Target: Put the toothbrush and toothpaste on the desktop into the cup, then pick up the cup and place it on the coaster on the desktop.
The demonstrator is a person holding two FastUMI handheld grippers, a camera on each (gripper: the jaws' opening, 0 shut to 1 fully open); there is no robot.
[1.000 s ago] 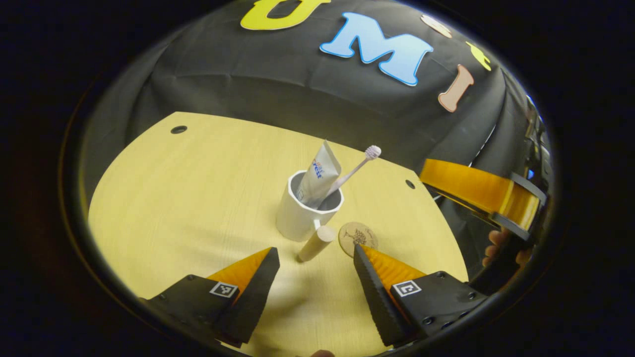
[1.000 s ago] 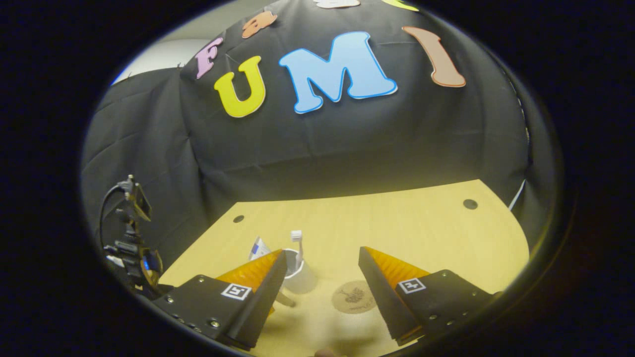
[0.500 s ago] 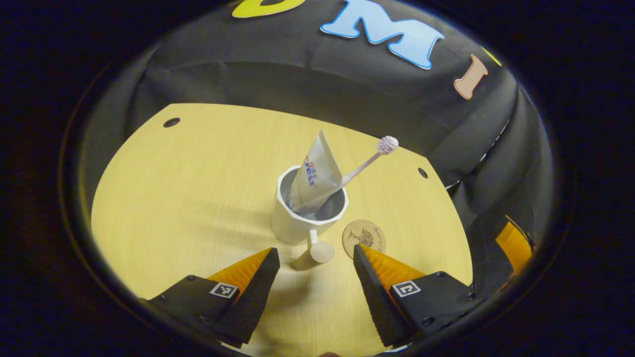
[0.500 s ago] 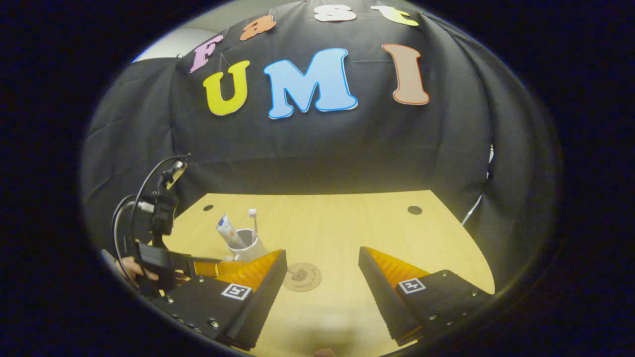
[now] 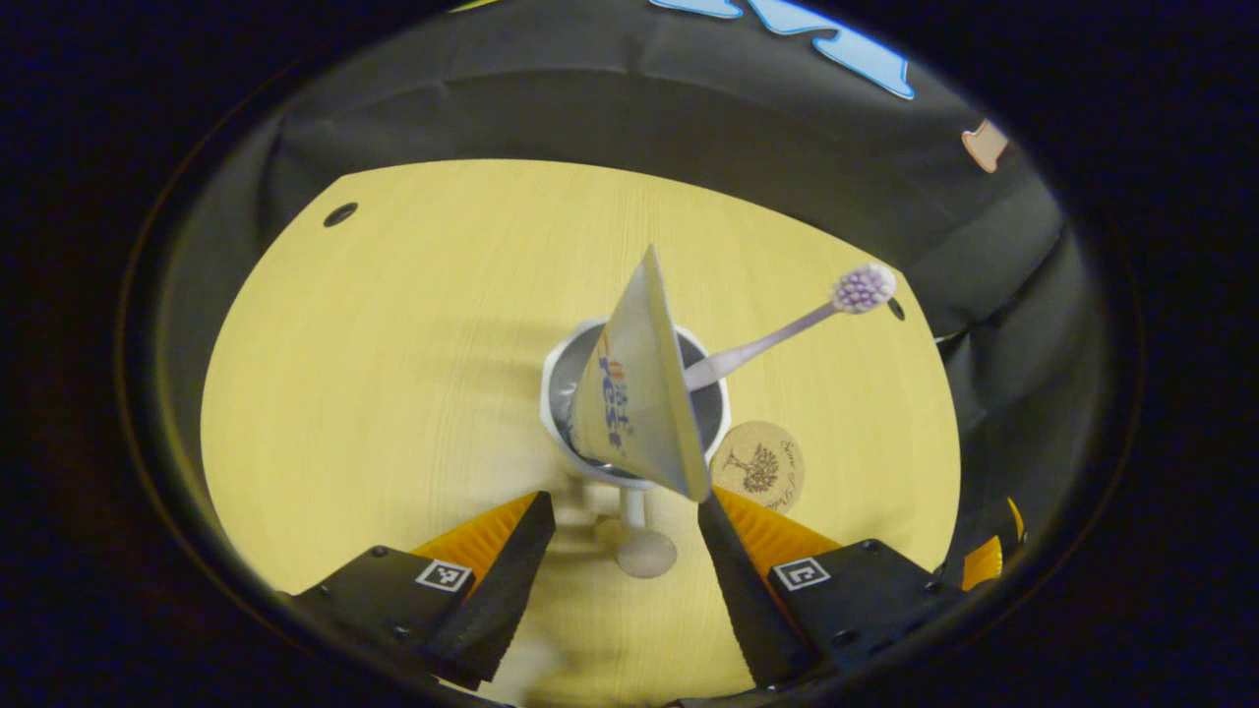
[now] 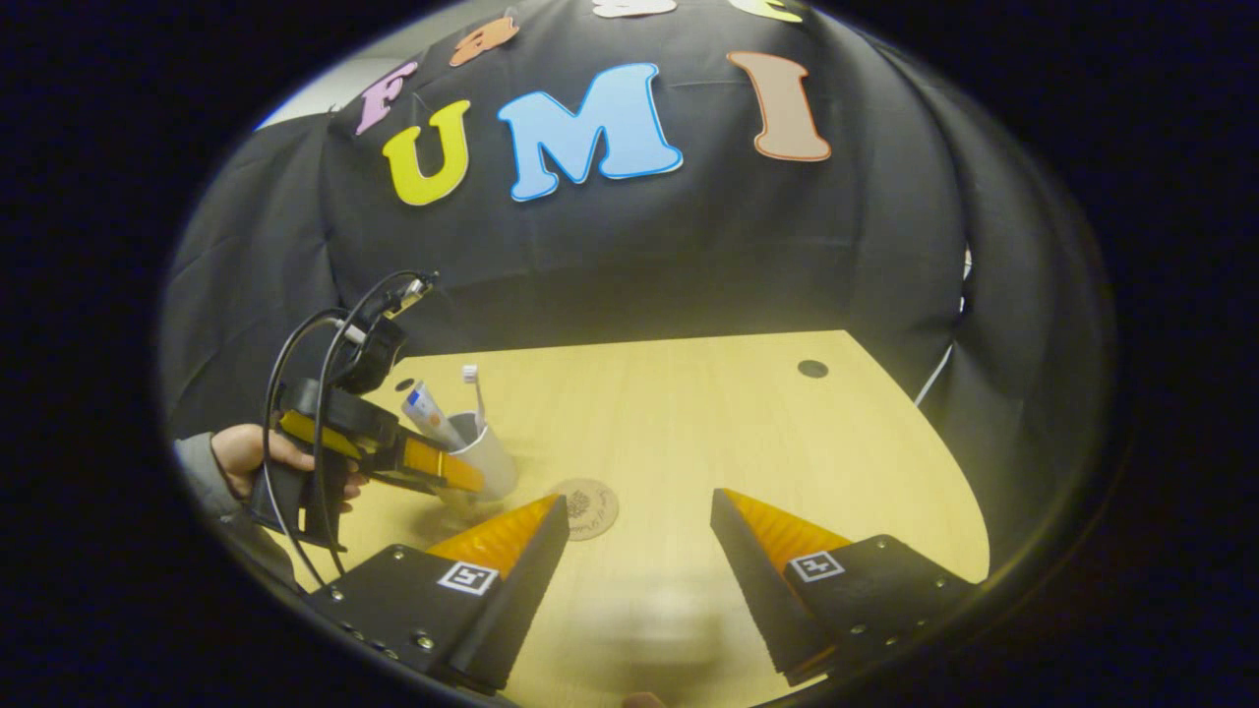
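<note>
A white cup stands on the wooden desktop with a toothpaste tube and a toothbrush leaning in it. Its wooden handle points toward me and lies between the fingers of my open left gripper, which do not touch it. A round cork coaster lies just right of the cup. In the right gripper view, my right gripper hangs open and holds nothing, well right of the cup. The left gripper reaches the cup from the left, and the coaster lies beside it.
A person's hand holds the left gripper, with cables looping above it. The desktop has small round holes near its back corners. Black cloth hangs behind and around the table. Part of the right gripper shows low on the right.
My left gripper has moved in close over the cup, so the handle now lies between its fingers. The right gripper has pulled back to the right, away from the cup.
</note>
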